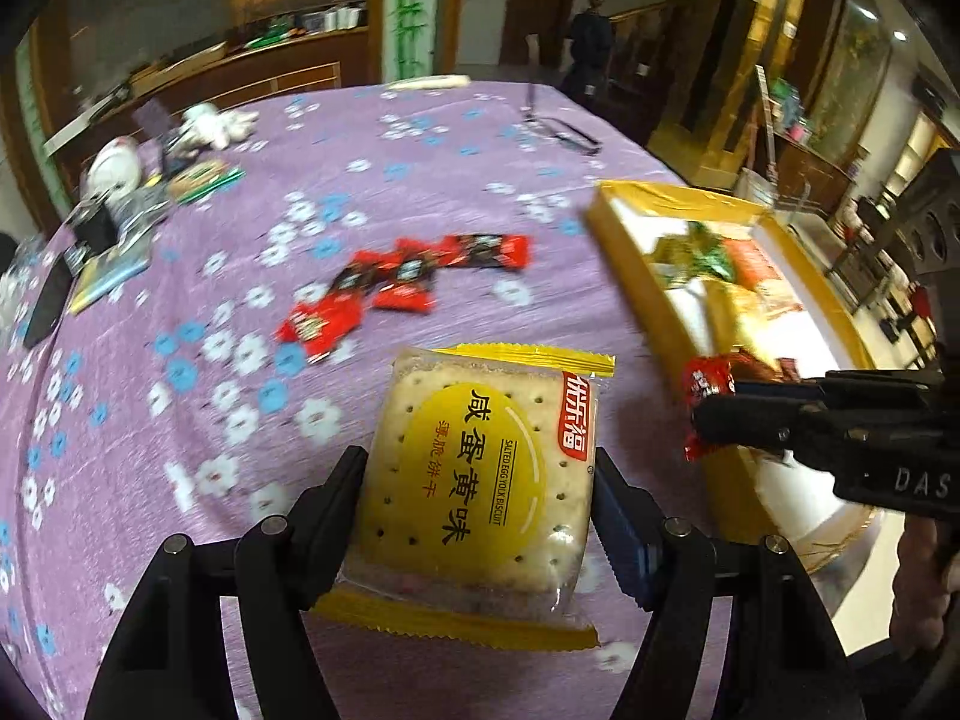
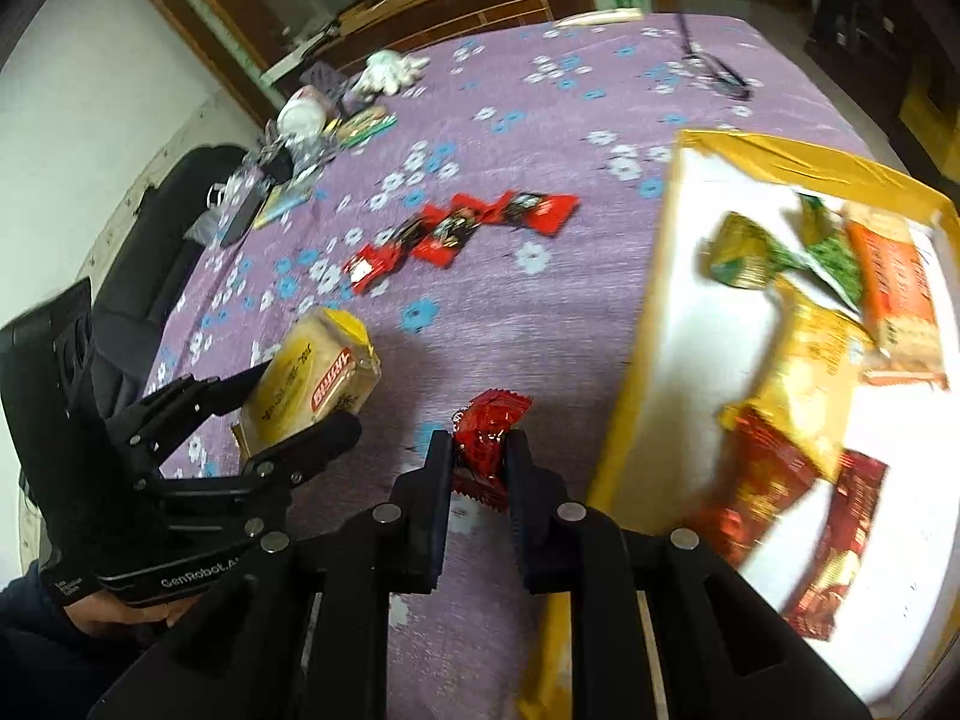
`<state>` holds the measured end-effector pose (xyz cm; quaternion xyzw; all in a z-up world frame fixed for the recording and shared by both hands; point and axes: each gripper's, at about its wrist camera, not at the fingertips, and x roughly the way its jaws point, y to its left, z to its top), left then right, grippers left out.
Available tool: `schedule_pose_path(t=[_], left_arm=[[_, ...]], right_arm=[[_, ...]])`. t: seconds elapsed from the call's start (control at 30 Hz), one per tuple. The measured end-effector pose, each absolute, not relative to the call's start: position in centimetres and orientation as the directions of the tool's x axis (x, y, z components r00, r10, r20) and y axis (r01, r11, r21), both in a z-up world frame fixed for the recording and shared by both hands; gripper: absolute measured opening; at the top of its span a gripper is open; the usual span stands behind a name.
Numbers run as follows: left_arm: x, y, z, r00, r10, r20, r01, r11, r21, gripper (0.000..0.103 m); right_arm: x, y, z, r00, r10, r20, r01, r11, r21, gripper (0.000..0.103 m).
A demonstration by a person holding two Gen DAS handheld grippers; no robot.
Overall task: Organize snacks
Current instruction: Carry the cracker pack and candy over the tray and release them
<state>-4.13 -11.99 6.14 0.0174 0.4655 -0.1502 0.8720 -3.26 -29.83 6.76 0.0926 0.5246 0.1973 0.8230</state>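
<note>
My left gripper [image 1: 477, 468] is shut on a yellow salted-egg-yolk biscuit pack [image 1: 474, 480], held above the purple flowered tablecloth [image 1: 384, 192]. Seen from the right wrist, the same biscuit pack [image 2: 318, 384] sits in the left gripper [image 2: 306, 396] at lower left. My right gripper [image 2: 478, 450] is shut on a small red candy [image 2: 489, 438], just left of the yellow-rimmed white box [image 2: 660, 312]. From the left wrist, the right gripper [image 1: 696, 420] and its red candy [image 1: 705, 387] hang at the box's near rim [image 1: 636, 276]. Several red snack packets [image 1: 390, 288] lie on the cloth.
The box holds green, orange, yellow and dark red snack packs [image 2: 810, 330]. At the table's far left lie a white bowl [image 1: 114, 165], packets and dark items. Glasses [image 1: 564, 132] rest at the far edge. A person stands in the distant doorway [image 1: 591, 42].
</note>
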Motion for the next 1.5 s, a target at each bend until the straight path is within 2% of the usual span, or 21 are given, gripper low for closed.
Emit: schedule_pose_path(t=[0.37,0.63,1.03,1.5], left_arm=[[-4.2,-19.8,8.3,0.483,-0.357,-0.800,0.468,0.877,-0.109,0.075],[-6.3,-26.0,7.5,0.403,-0.428,-0.809,0.618,0.779,-0.104,0.075],[-7.8,-31.9,5.6,0.299,-0.449,-0.842,0.734,0.673,-0.098,0.075],[-7.9,-33.6,4.7,0.302,-0.431,-0.850,0.763,0.644,-0.055,0.075]], right_arm=[[-4.7,-39.1,6.7,0.460,0.343,-0.819,0.023,0.918,0.397,0.017],[-5.9,-44.2,5.7,0.470,0.266,-0.842,0.159,0.912,0.377,0.017],[-6.9,-47.7,4.2,0.438,0.249,-0.864,0.208,0.907,0.367,0.017],[-6.3,-48.2,3.4,0.407,0.259,-0.876,0.189,0.914,0.359,0.017]])
